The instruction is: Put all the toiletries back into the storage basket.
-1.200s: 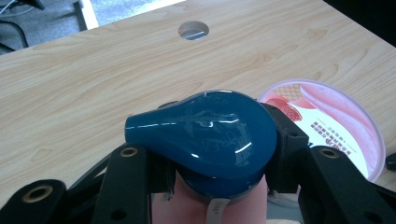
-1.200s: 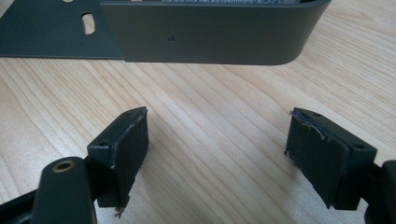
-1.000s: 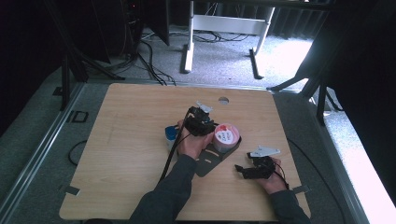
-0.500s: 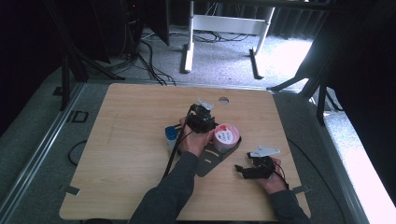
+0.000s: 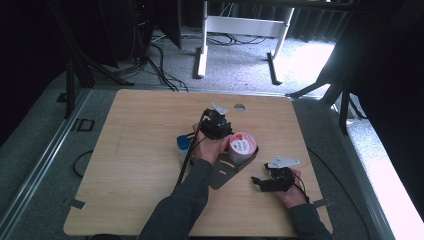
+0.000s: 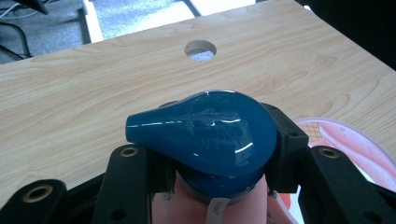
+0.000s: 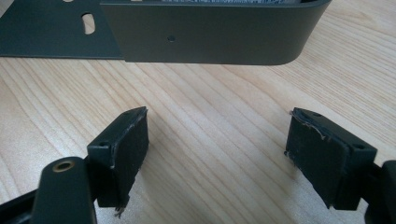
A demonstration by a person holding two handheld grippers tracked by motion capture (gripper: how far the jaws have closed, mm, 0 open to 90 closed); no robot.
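Blue and glossy, a teardrop-shaped cap [image 6: 205, 133] sits clamped between the jaws of the left tongs [image 6: 210, 154], which grip it from both sides; below the cap a pinkish bottle neck [image 6: 219, 205] with a label edge shows between the jaws. In the high view the left tongs [image 5: 216, 125] are just past the middle of the wooden surface [image 5: 130, 150], toward twelve o'clock, with the person's left hand [image 5: 207, 147] wrapped around them. At three o'clock of that hand, touching the dark metal bracket [image 5: 225, 172], stands a round pink tub [image 5: 242, 148] with a white label on its lid. A small blue and white container [image 5: 183, 146] stands just beside the hand at nine o'clock.

The right tongs [image 5: 272, 181] lie low on the surface at about five o'clock of the tub, held in the right hand [image 5: 290, 192]. In the right gripper view the right tongs [image 7: 217, 154] stand open with bare wood between the pads [image 7: 130, 149], and the curved wall of the bracket [image 7: 210, 32] lies ahead at twelve o'clock, apart from them.

A round hole [image 5: 239, 107] pierces the surface near its far edge.
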